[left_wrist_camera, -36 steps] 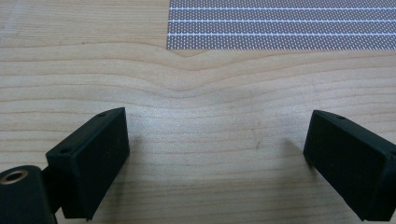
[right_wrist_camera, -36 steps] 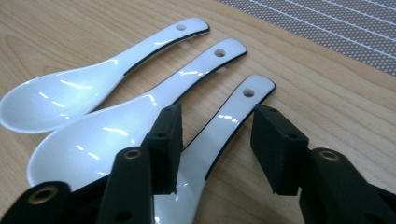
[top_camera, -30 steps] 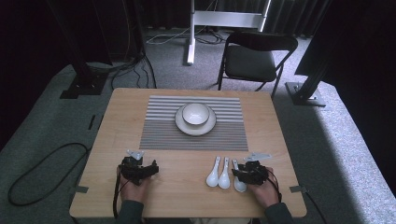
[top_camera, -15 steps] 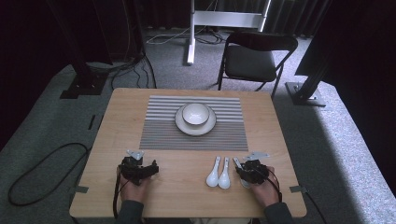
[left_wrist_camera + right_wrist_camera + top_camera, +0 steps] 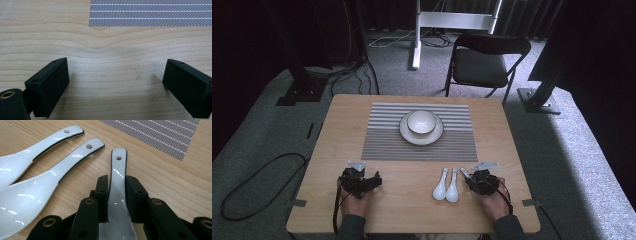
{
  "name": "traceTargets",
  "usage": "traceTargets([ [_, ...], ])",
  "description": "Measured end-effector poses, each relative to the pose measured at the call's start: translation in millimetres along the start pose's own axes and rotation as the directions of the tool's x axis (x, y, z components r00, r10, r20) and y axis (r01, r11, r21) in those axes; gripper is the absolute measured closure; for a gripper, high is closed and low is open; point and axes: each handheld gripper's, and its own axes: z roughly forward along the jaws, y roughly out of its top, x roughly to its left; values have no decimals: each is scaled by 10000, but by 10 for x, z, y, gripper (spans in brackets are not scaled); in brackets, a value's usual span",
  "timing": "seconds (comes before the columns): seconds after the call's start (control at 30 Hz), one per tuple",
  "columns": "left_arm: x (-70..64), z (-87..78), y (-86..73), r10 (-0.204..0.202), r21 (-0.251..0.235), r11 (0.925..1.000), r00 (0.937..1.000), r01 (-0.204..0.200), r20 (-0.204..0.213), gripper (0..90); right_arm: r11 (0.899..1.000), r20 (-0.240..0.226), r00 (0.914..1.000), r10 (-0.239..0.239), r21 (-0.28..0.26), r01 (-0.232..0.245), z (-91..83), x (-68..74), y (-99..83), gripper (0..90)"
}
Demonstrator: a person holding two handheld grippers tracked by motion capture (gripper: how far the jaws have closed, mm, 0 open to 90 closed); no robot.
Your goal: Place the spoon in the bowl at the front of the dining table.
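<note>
Right gripper view: right hand-held gripper [image 5: 117, 201] clamps spoon [image 5: 118, 170] beside two spoons [image 5: 50, 177].

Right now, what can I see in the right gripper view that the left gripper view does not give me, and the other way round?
Right gripper view: the right gripper is shut on the handle of a white spoon, with two other white spoons lying free on the wood beside it. Left gripper view: the left gripper has its jaws wide apart, with bare wood between them. Both views share the wooden table and an edge of the striped placemat.
</note>
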Motion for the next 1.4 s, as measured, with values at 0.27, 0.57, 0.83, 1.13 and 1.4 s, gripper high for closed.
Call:
traceTargets([
  [0.27, -1, -1, 0, 11, 5, 10000, 10000, -11, 13, 72, 9999, -63, 10000, -36, -168, 35, -1, 20, -1, 736],
  [0.57, -1, -1, 1, 20, 7, 10000, 10000, -20, 16, 72, 9981, -295, 9995, 55, -612, -73, -74, 6, 18, 738],
  [0.83, -1, 0, 0, 25, 0, 10000, 10000, -25, 25, 72, 9950, -229, 9996, 138, -985, -160, -146, -9, 49, 740],
  [1.13, -1, 0, 0, 26, -1, 10000, 10000, -26, 27, 72, 9892, -416, 9989, 236, -1438, -293, -235, -29, 104, 742],
  [1.4, -3, -1, -1, 18, 1, 10000, 10000, -18, 32, 72, 9832, -437, 9988, 239, -1797, -314, -292, -37, 143, 744],
])
